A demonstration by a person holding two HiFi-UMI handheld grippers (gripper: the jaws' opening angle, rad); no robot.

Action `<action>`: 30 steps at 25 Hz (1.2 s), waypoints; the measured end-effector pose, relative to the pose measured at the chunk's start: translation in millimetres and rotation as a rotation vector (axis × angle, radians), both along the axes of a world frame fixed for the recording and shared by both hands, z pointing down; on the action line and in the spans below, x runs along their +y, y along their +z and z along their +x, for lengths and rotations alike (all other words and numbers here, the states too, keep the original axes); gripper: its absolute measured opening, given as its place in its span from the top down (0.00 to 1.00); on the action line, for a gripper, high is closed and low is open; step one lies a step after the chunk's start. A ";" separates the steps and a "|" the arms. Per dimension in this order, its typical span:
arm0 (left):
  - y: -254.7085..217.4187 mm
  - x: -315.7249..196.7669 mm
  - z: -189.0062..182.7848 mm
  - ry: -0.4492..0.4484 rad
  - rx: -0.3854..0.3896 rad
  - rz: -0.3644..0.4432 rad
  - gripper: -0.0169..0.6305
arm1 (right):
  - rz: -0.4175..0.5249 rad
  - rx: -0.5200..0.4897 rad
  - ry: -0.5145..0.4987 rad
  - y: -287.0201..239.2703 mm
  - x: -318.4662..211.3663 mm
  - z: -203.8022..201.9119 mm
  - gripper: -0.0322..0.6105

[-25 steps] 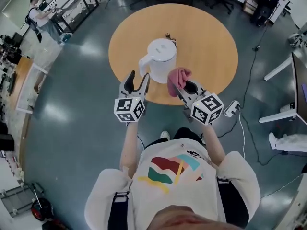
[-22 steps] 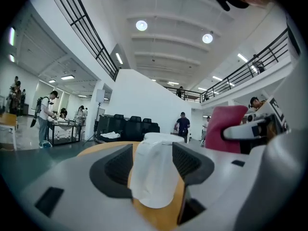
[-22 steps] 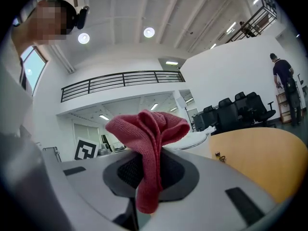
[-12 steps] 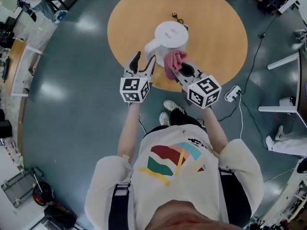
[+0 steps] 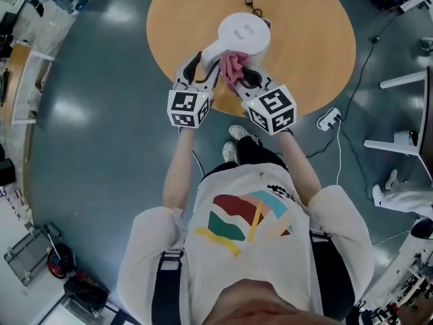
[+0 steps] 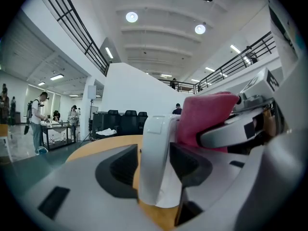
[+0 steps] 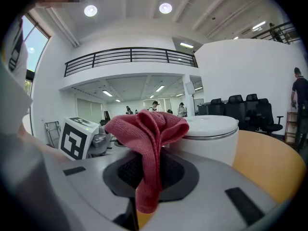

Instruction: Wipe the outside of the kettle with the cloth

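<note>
A white kettle (image 5: pixel 245 34) stands on the round wooden table (image 5: pixel 304 53), its handle (image 5: pixel 211 51) turned toward me. My left gripper (image 5: pixel 201 65) straddles that handle (image 6: pixel 154 162). Its jaws have just been closing a little, and a thin slit still shows beside the left pad (image 6: pixel 118 170). My right gripper (image 5: pixel 237 76) is shut on a bunched pink cloth (image 5: pixel 232 64), which rests against the kettle's near side just right of the handle. In the right gripper view the cloth (image 7: pixel 149 143) hangs between the jaws, with the kettle (image 7: pixel 211 136) close behind.
A small dark object (image 5: pixel 252 4) lies on the table behind the kettle. A white power strip with its cable (image 5: pixel 328 119) is on the floor to the right, and my shoes (image 5: pixel 240 135) are just below the table edge. Black chairs (image 6: pixel 120 121) and people at a bench (image 6: pixel 37 119) are far off.
Both grippers have moved forward and down to the kettle. The left jaws now sit around the handle, and the cloth has come up against the kettle's side.
</note>
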State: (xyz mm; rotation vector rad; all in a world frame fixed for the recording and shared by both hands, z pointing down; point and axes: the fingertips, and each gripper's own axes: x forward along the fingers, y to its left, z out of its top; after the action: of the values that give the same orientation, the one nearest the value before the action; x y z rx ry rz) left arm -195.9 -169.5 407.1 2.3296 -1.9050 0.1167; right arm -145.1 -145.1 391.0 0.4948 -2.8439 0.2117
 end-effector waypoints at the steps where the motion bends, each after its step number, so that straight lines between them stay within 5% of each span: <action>1: 1.0 -1.2 0.9 0.003 -0.012 -0.001 0.63 | 0.000 0.002 0.000 1.2 -1.4 -1.7 0.88; 23: 1.2 0.2 3.3 0.020 -0.092 -0.002 0.66 | 0.000 0.031 0.054 4.1 -12.4 -11.6 0.88; 30: 2.1 -0.7 5.7 0.056 -0.100 0.028 0.66 | 0.049 0.060 0.097 10.0 -20.1 14.4 0.88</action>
State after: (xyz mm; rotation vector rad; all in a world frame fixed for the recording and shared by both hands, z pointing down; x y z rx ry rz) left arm -190.2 -170.3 409.2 2.4406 -1.8974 0.2169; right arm -130.6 -165.2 401.0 0.6395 -2.7752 0.1428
